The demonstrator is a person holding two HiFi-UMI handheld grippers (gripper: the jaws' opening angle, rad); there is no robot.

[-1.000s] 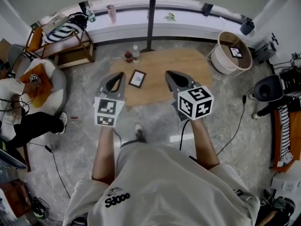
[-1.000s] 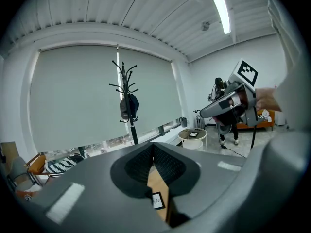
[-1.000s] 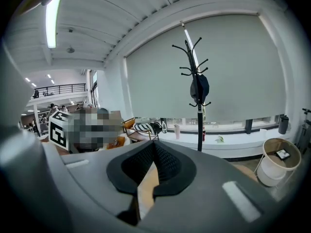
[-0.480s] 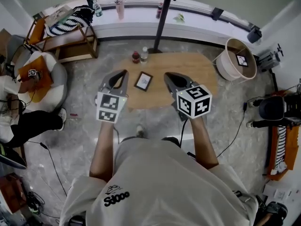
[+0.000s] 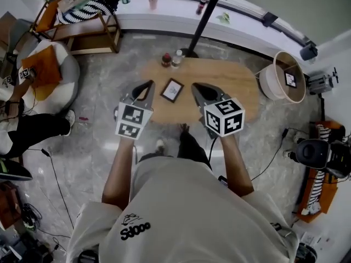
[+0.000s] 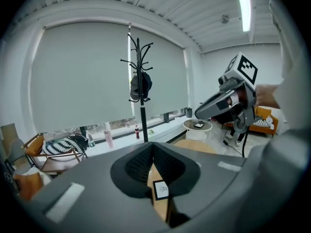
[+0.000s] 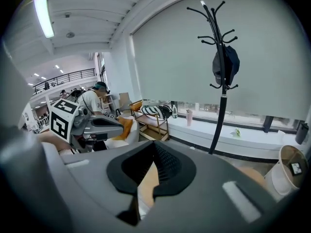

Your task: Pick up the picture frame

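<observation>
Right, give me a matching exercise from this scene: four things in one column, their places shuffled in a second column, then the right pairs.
Things
1 picture frame
2 two bottles
3 coat stand
4 round white side table

Places
A on the floor, right of the wooden table
B lying flat on the wooden table
C upright at the wooden table's far edge
D on the floor beyond the wooden table

Pairs: 1-B, 2-C, 3-D, 4-A

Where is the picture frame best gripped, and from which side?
Take the frame by its top edge, coming from the near side of the table. Its face shows both from overhead and from in front, so it probably leans back, leaving that edge free.
</observation>
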